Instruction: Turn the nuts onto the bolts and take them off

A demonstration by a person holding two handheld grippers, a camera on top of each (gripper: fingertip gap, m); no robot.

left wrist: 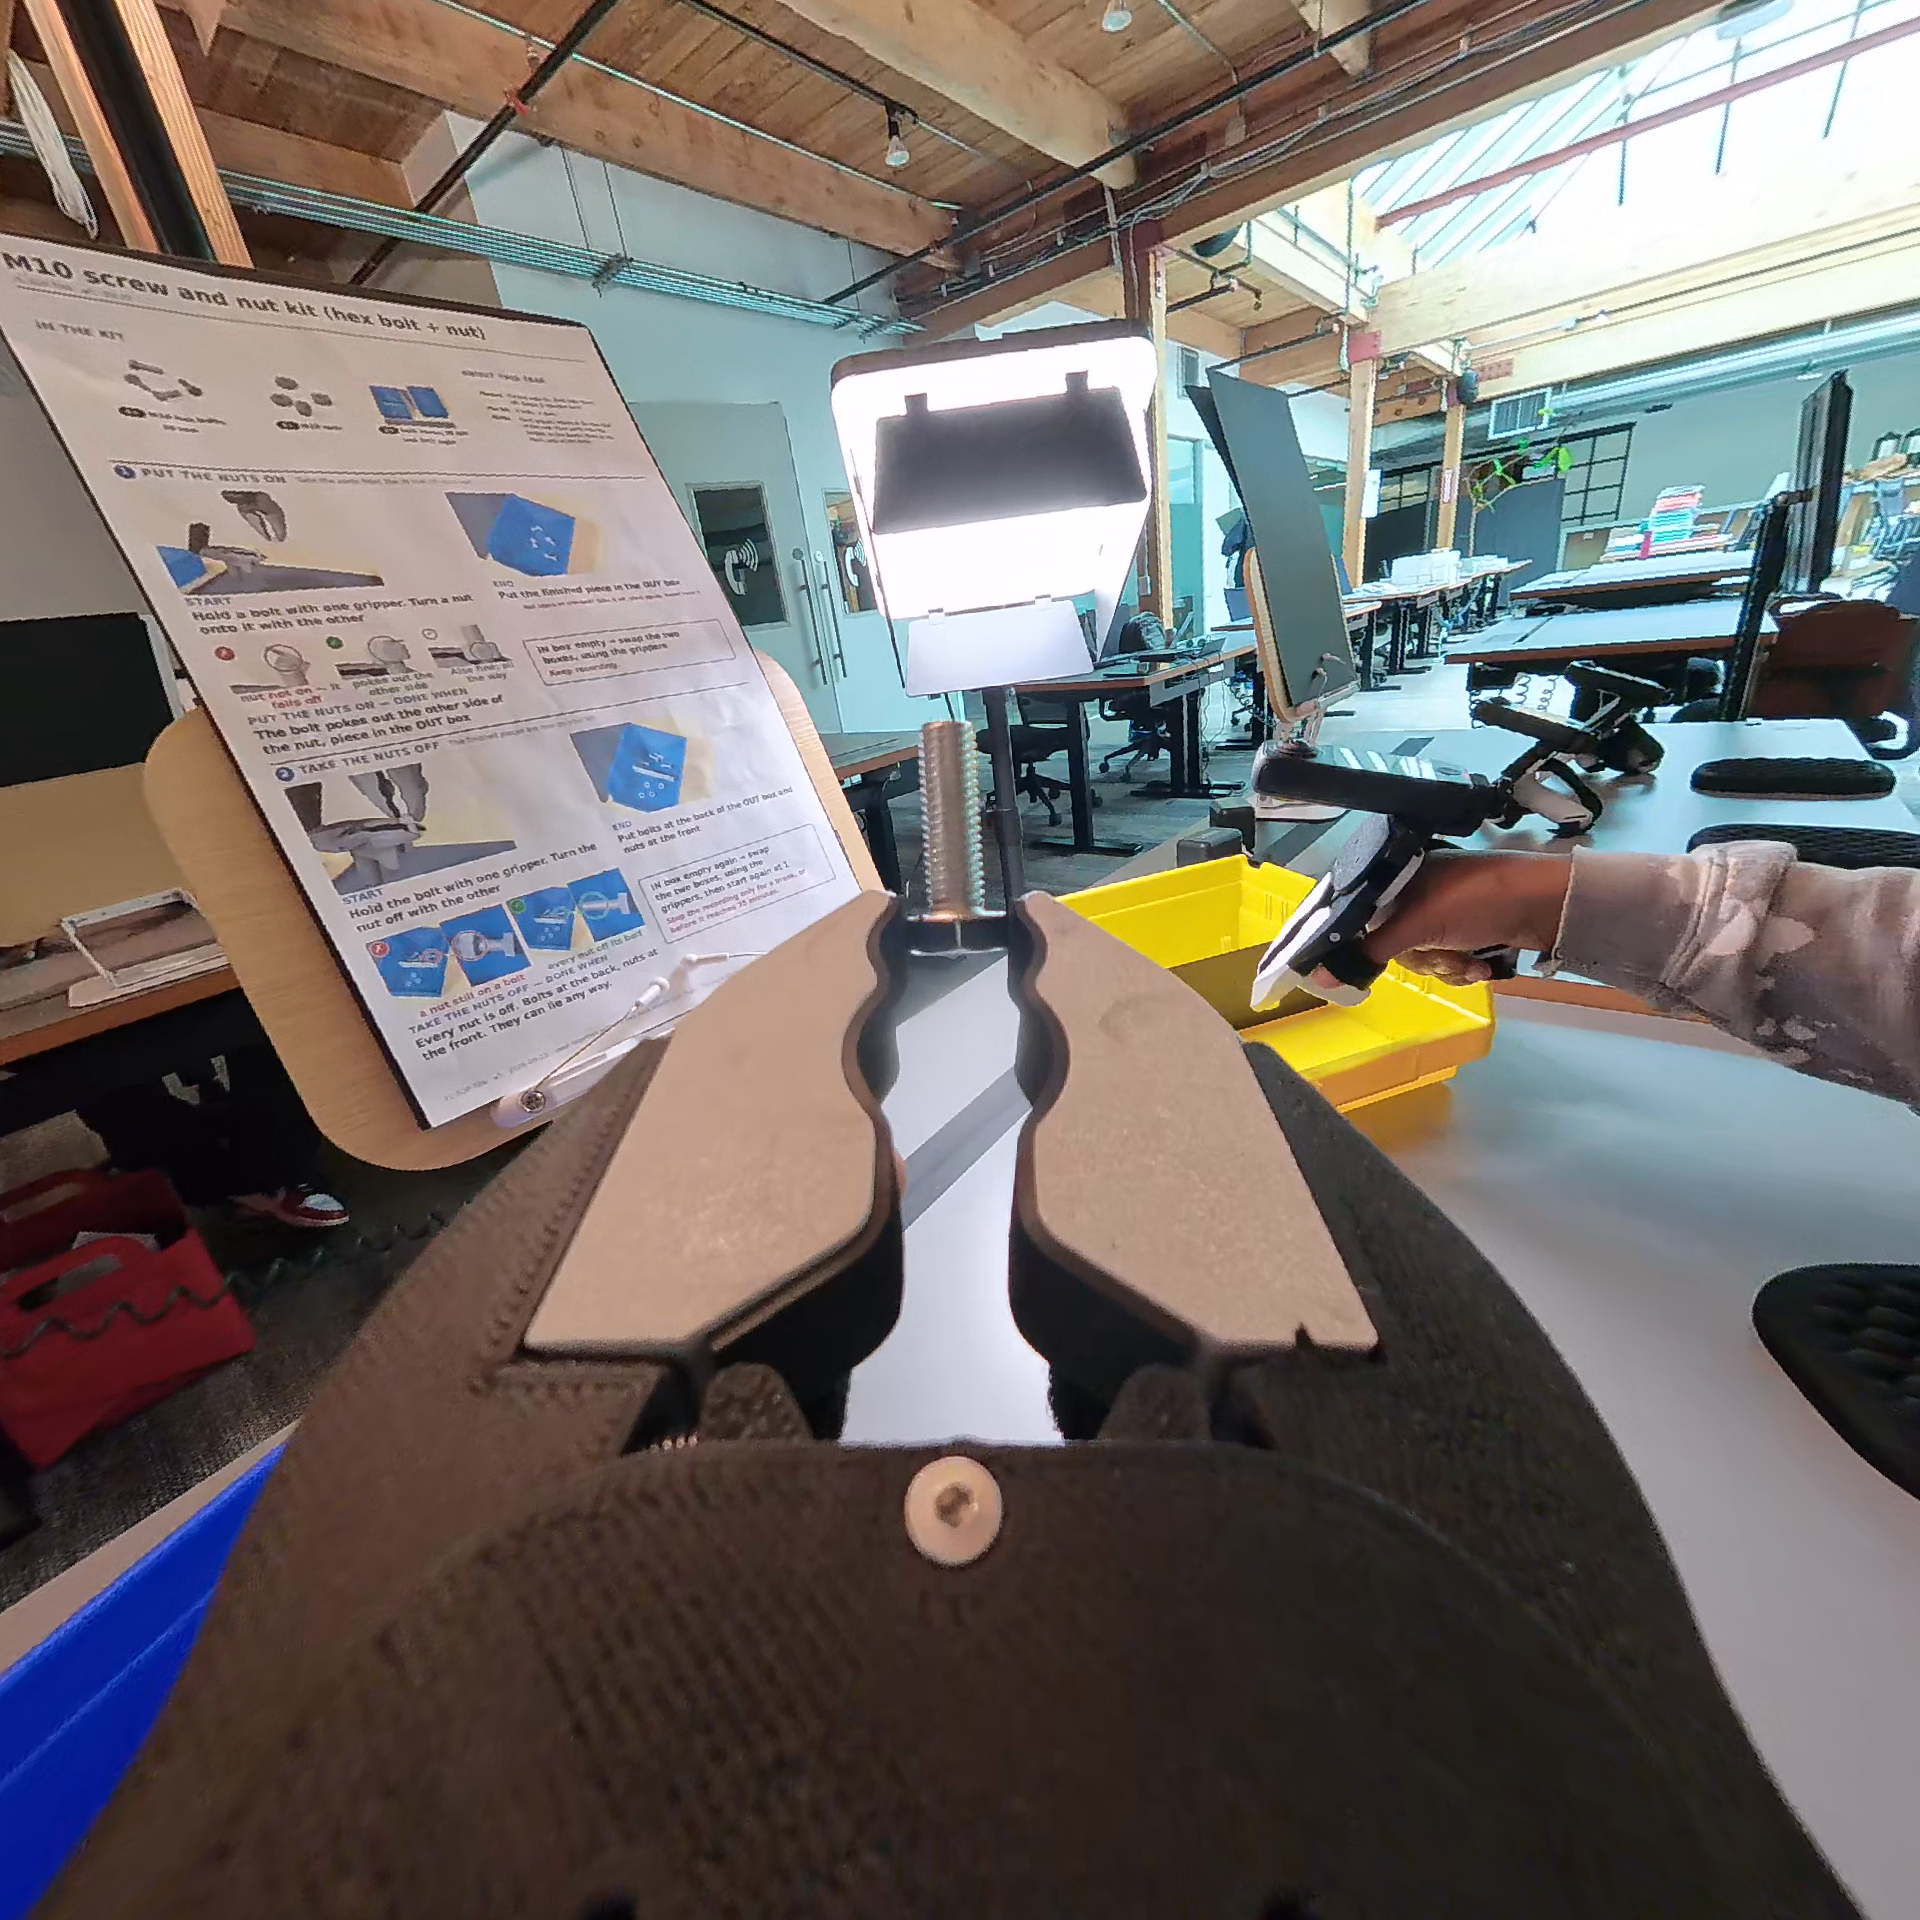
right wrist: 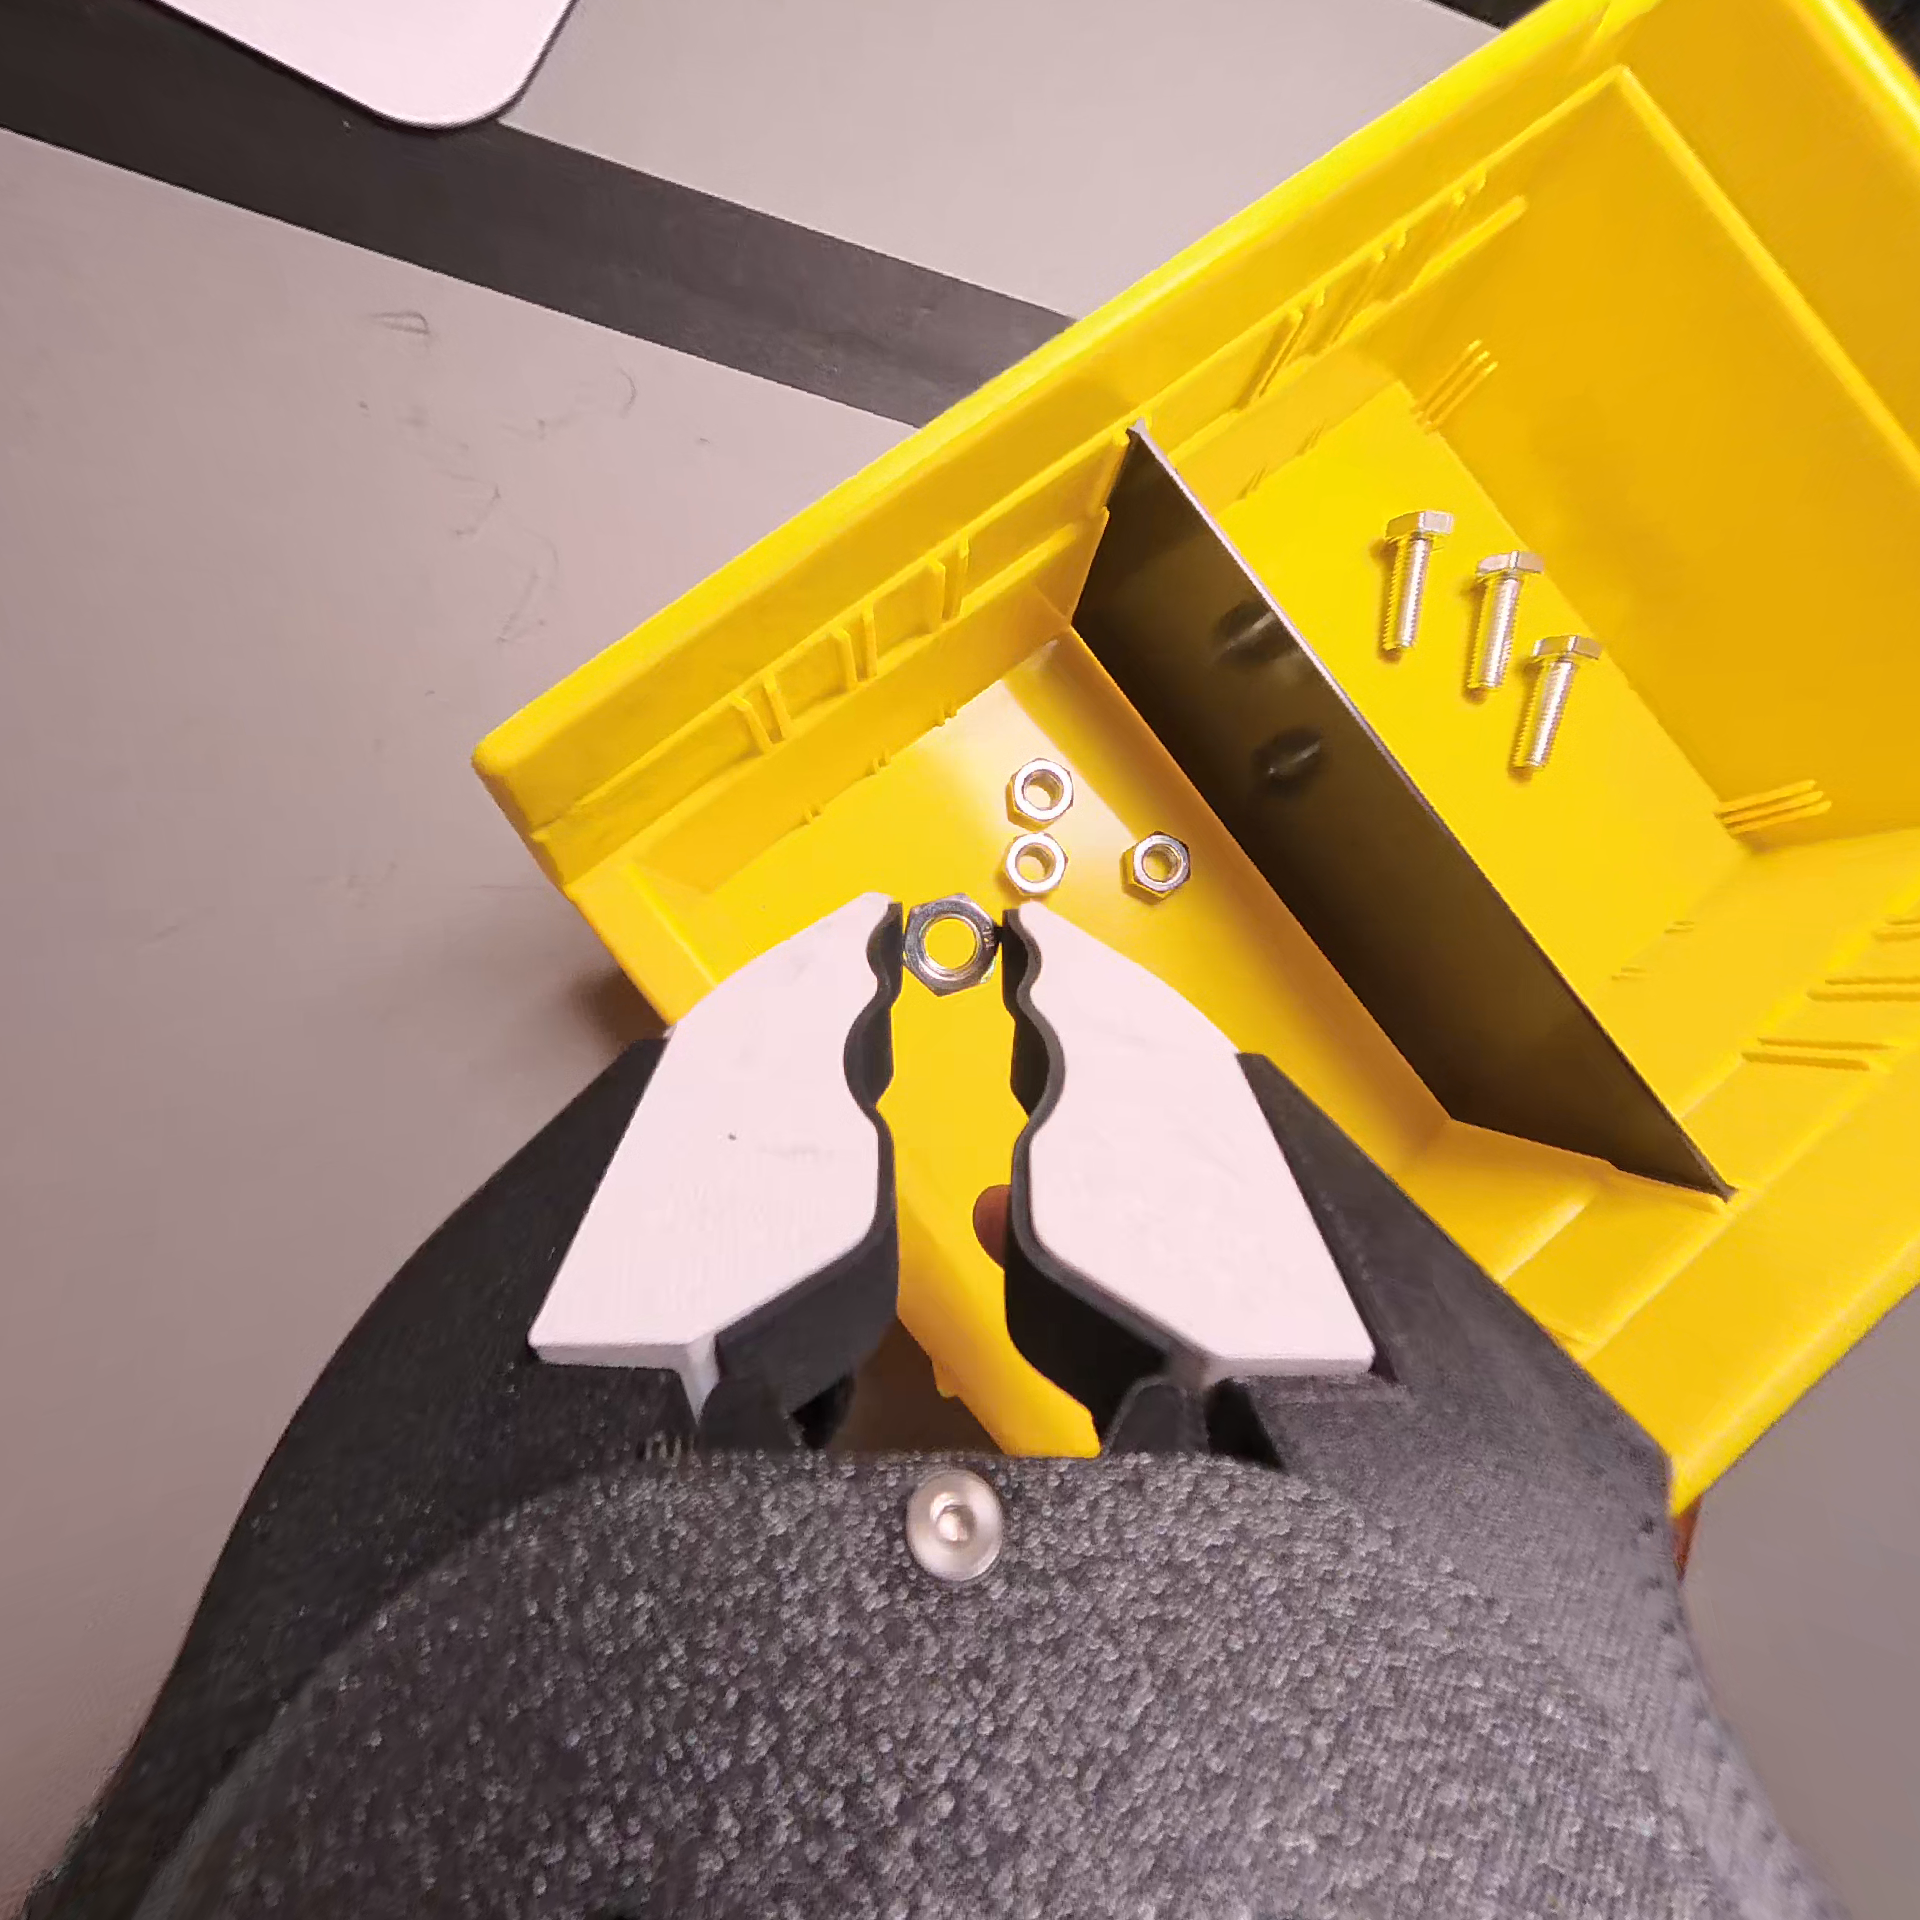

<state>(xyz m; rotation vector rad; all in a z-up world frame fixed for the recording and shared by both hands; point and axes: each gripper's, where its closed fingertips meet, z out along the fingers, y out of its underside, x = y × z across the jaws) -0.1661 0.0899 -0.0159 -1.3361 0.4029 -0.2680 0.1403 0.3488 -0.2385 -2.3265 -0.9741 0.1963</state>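
Reaching down into the yellow bin [right wrist: 790,665], the right gripper [right wrist: 948,920] pinches a flat-lying nut [right wrist: 948,943]; the left gripper [left wrist: 951,914] clamps a bolt [left wrist: 948,821] by its head, shank upright.

Our left wrist view looks level across the bench [left wrist: 1621,1195] toward the room, with the yellow bin [left wrist: 1382,1039] a little way off. Our right wrist view looks steeply down, close into that bin [right wrist: 790,665]. Both views share the bin; only the left shows the right gripper [left wrist: 1273,987].
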